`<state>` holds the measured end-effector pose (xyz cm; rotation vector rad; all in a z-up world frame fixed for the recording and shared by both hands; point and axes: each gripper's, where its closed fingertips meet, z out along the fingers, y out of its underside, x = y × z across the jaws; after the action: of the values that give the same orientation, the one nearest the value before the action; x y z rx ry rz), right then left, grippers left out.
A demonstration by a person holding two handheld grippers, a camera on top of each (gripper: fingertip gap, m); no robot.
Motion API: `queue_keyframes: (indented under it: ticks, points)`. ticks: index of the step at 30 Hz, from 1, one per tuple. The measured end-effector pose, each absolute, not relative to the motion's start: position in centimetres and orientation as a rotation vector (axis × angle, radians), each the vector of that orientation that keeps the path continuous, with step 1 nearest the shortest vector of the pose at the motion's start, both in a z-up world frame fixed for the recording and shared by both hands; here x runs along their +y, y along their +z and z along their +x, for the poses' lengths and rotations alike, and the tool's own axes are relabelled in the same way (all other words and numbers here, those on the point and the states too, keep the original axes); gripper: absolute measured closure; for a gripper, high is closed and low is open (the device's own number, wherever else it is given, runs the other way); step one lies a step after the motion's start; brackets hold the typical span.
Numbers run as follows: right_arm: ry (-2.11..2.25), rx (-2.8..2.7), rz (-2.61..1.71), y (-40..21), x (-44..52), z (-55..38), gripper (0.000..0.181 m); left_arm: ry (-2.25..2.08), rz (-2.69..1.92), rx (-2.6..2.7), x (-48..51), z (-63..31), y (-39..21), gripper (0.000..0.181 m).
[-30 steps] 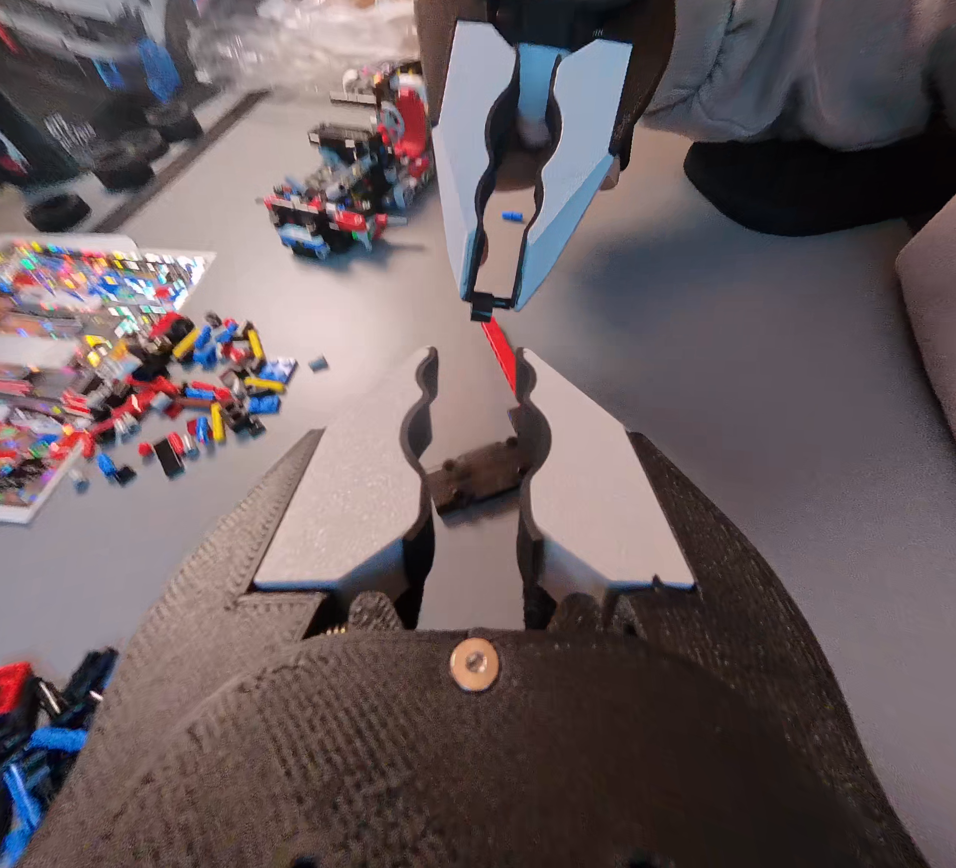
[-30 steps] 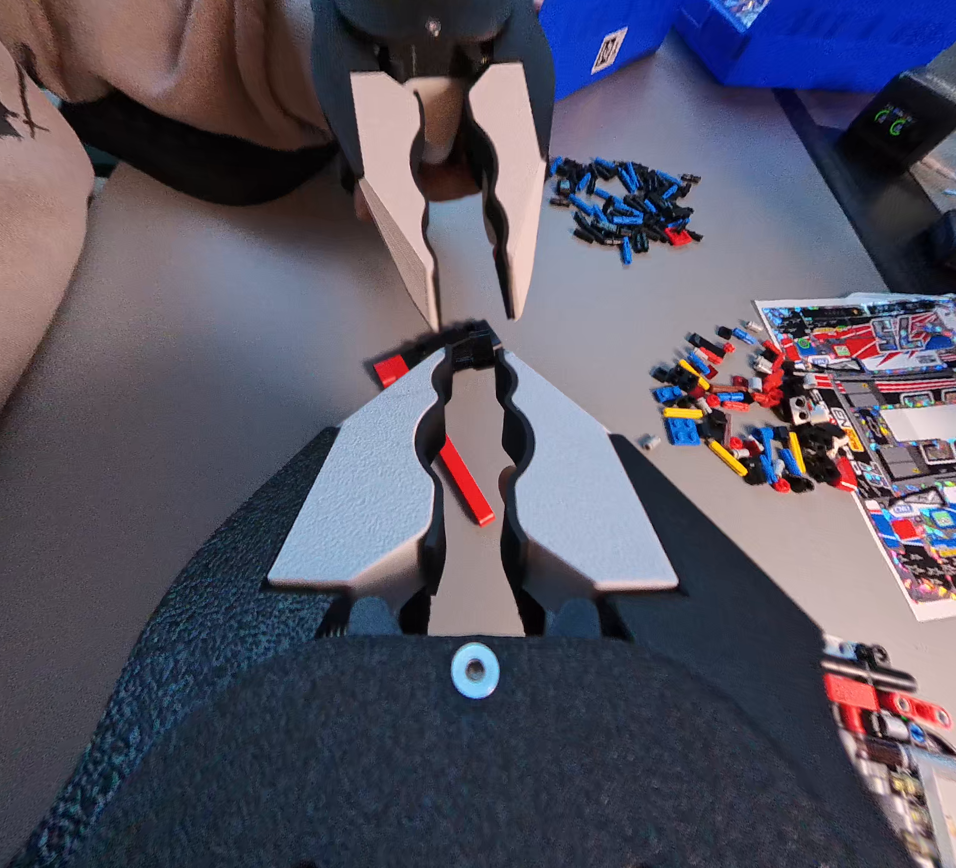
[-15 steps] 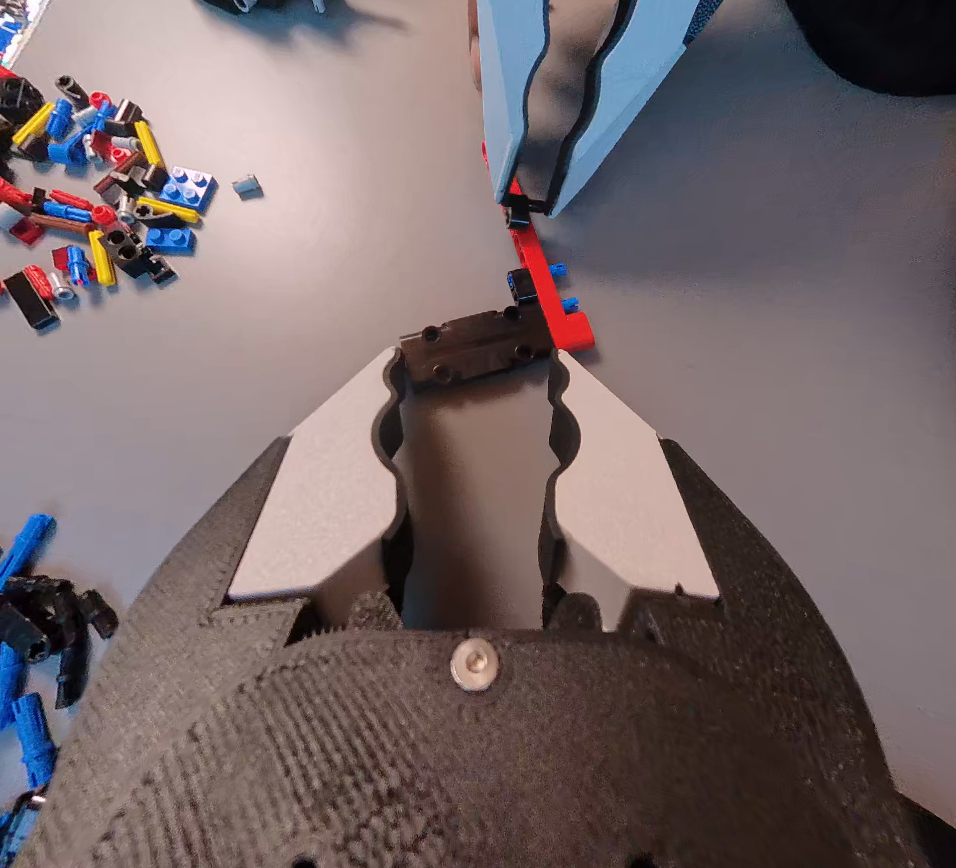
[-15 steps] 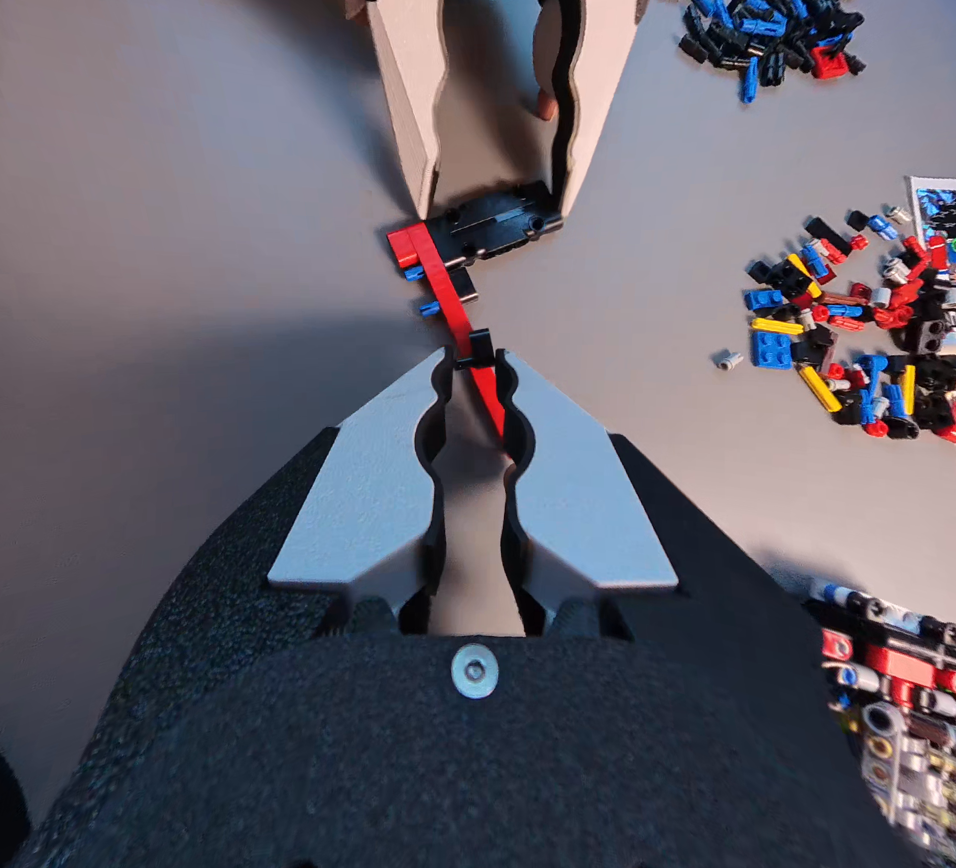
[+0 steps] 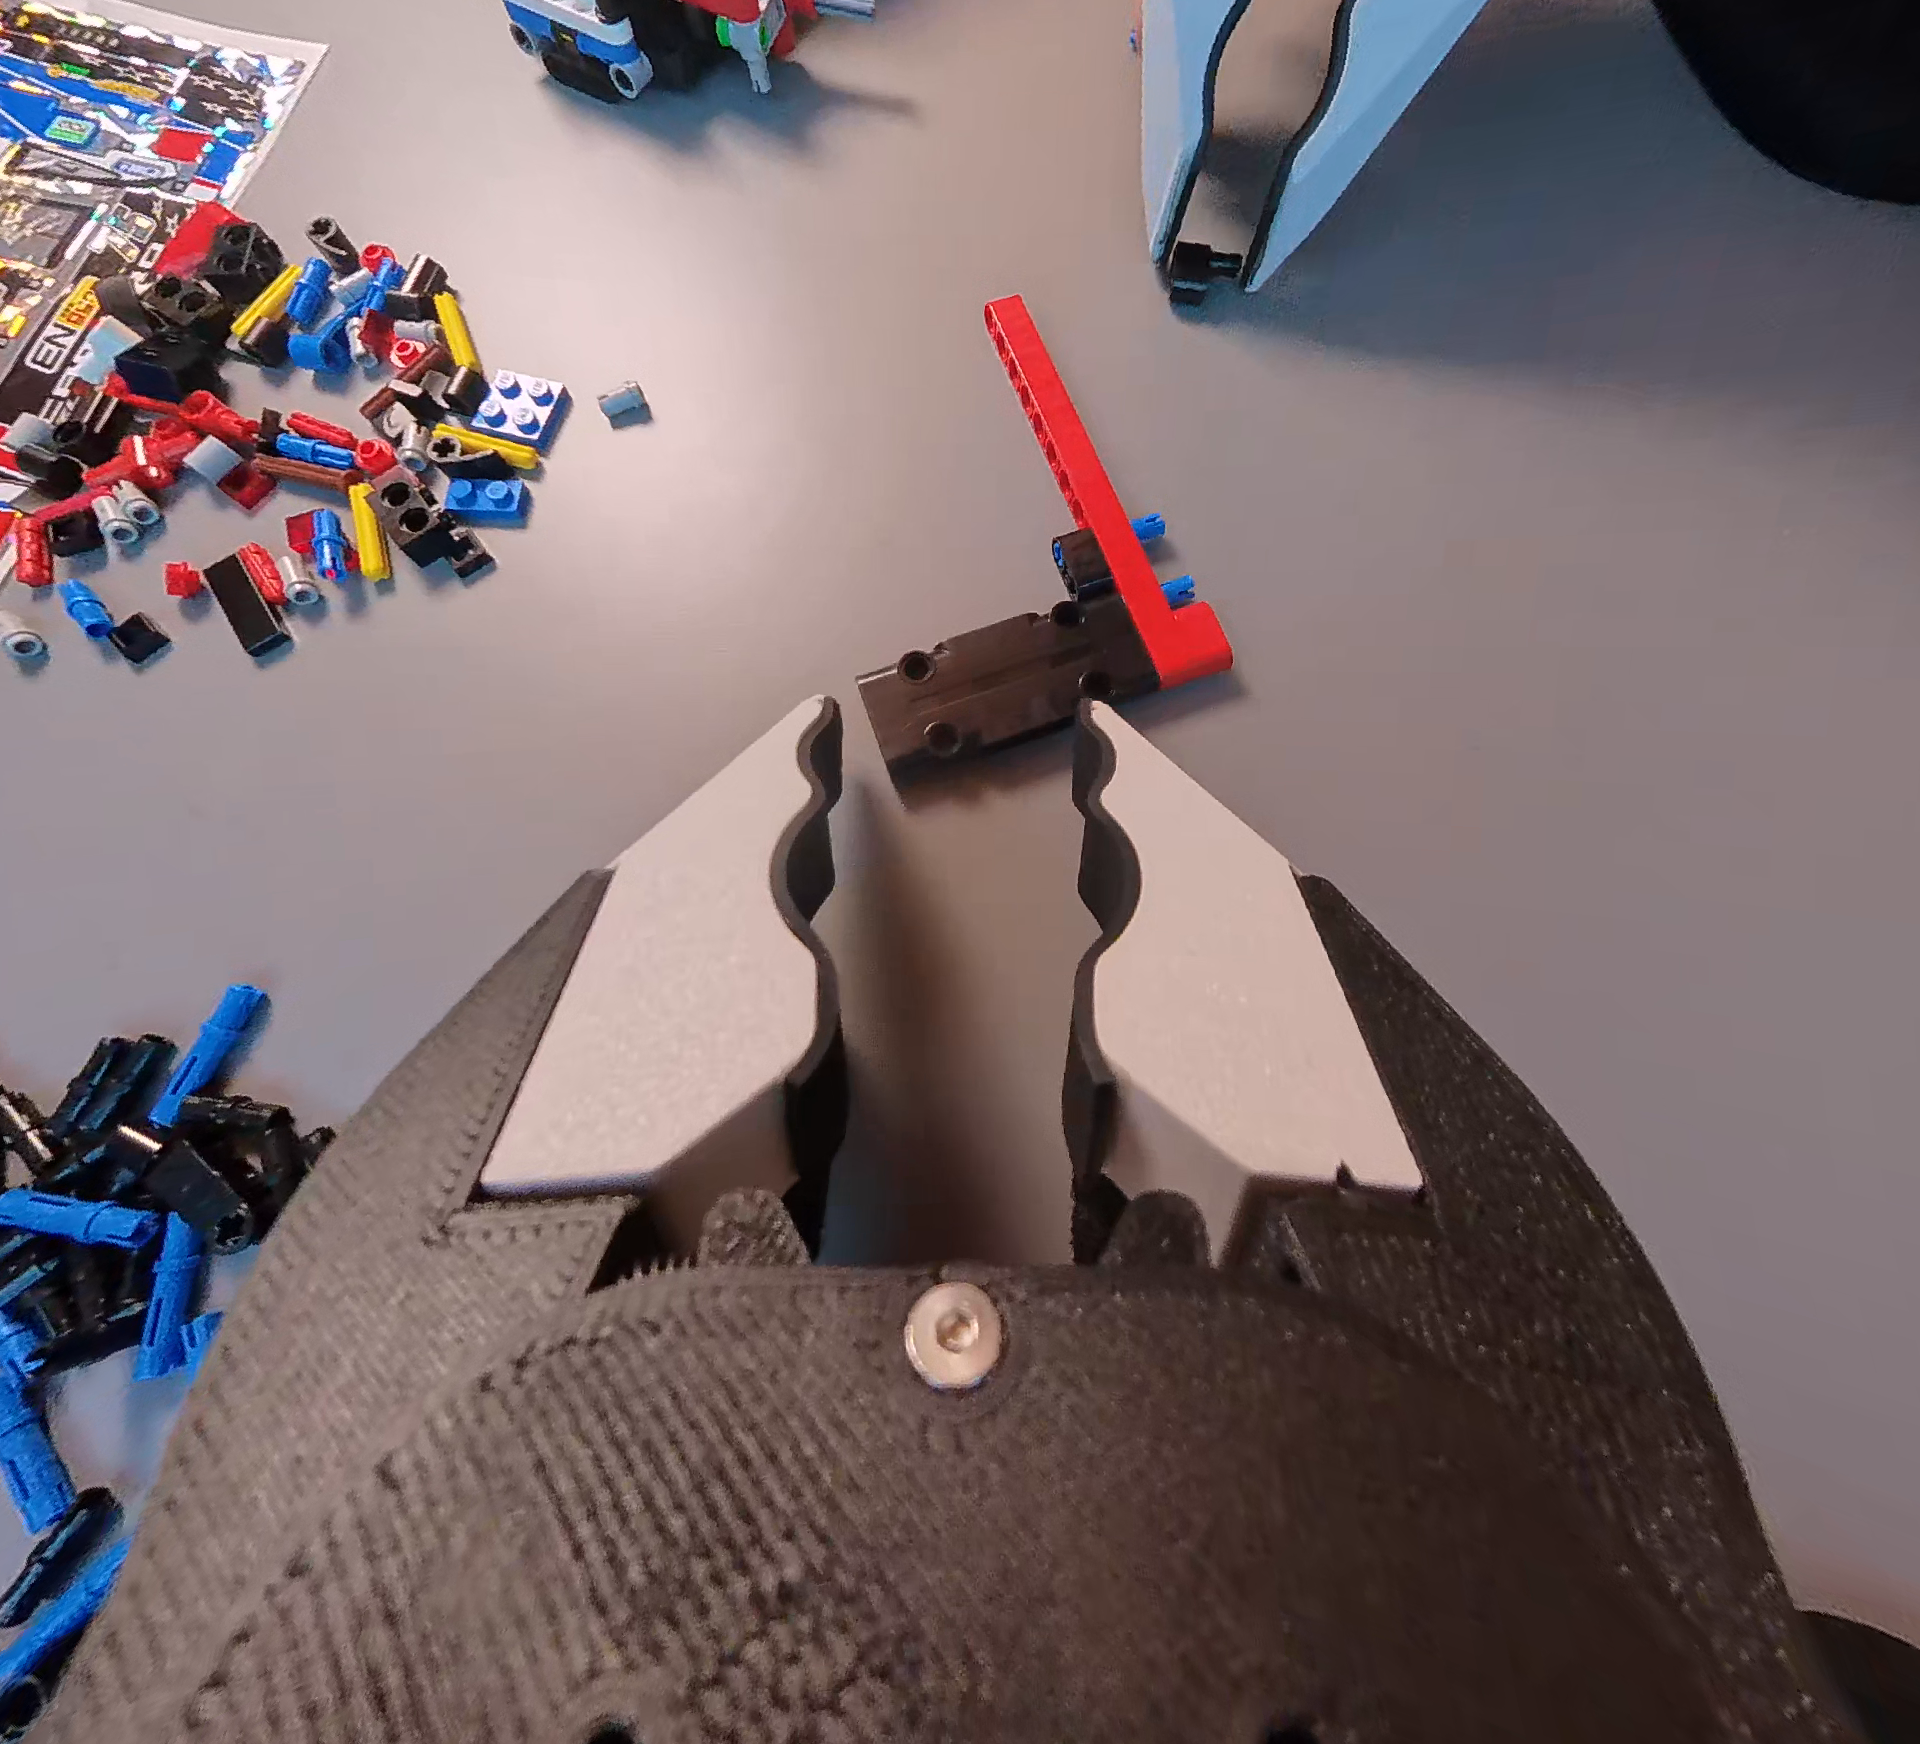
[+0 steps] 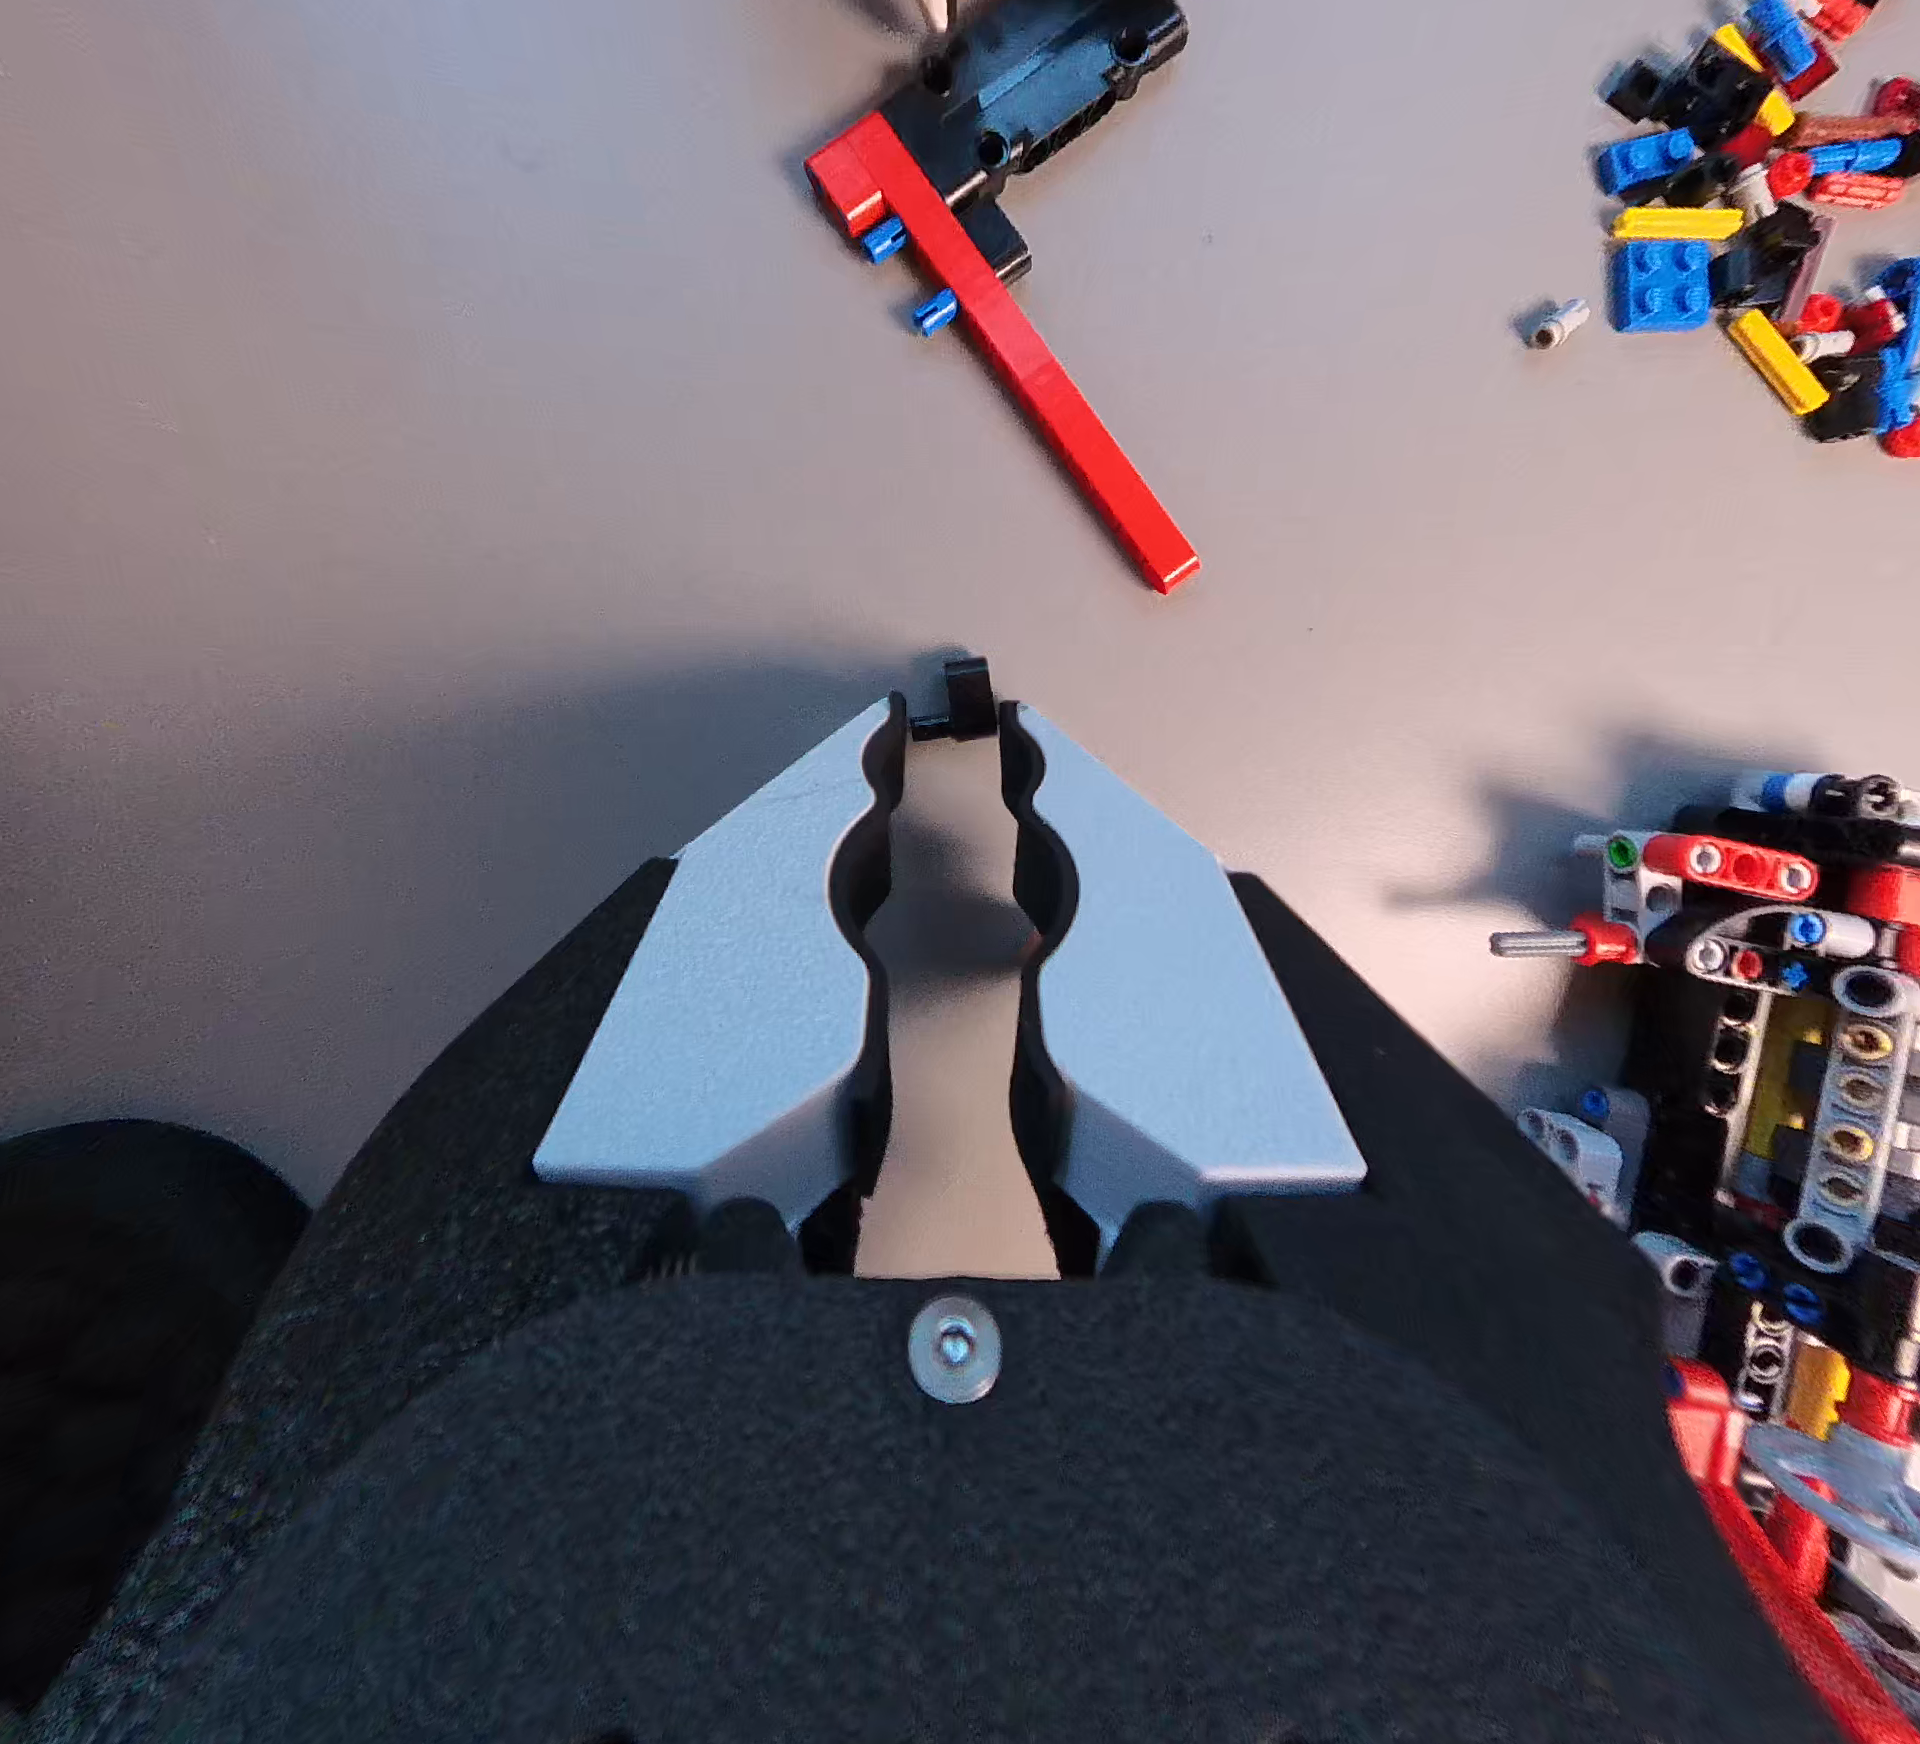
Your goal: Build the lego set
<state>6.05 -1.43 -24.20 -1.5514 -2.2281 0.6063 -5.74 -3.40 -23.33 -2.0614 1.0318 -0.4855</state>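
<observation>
Right wrist view: grey table [image 6: 416,344] fills frame; part-built model [image 6: 1787,1050] near right, far from finished; loose parts pile [image 6: 1766,167] far right, much left; red beam sub-assembly [image 6: 997,240] lying free, centre; right gripper [image 6: 954,718] narrow, pinching small black piece [image 6: 961,702]; left gripper [image 5: 951,718] jaws wide, empty

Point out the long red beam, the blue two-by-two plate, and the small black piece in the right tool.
long red beam [image 6: 1039,375], right wrist view, mid-length.
blue two-by-two plate [image 5: 522,412], left wrist view, studded top.
small black piece [image 6: 961,705], right wrist view, centre.
</observation>
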Motion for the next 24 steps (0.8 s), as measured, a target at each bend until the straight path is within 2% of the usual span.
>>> queue_keyframes:
  ticks: [1, 3, 6, 10, 11, 13, 16, 24]
  points:
    - [0.622, -2.233, -1.559, -24.1, -1.6, 6.1, 0.156, -0.491, -2.061, 1.033, -3.5, -5.7, -23.3, 0.138]
    - [0.635, -2.236, -1.557, -23.5, -1.5, 5.9, 0.148, -0.497, -2.061, 1.032, -3.5, -5.8, -23.1, 0.138]
    - [0.711, -2.169, -1.481, -21.4, -1.2, 3.5, 0.149, -0.529, -2.053, 1.022, -3.6, -5.8, -22.7, 0.138]
    - [0.571, -2.268, -1.444, -23.7, 0.0, 1.4, 0.149, -0.635, -2.038, 0.975, -3.9, -5.5, -22.0, 0.138]
    - [0.573, -2.288, -1.444, -24.2, 0.0, 1.0, 0.15, -0.68, -2.033, 0.945, -3.9, -5.4, -21.6, 0.138]
    - [0.631, -2.309, -1.438, -24.2, -0.6, 0.6, 0.171, -0.774, -2.012, 0.848, -3.5, -5.5, -20.5, 0.138]
    - [0.578, -2.314, -1.393, -24.0, -0.6, 0.8, 0.175, -0.919, -2.005, 0.642, -2.5, -6.6, -19.0, 0.137]
    - [0.439, -1.954, -0.924, -17.8, -1.8, -1.1, 0.177, -1.248, -1.967, 0.255, -1.0, -7.9, -18.1, 0.127]
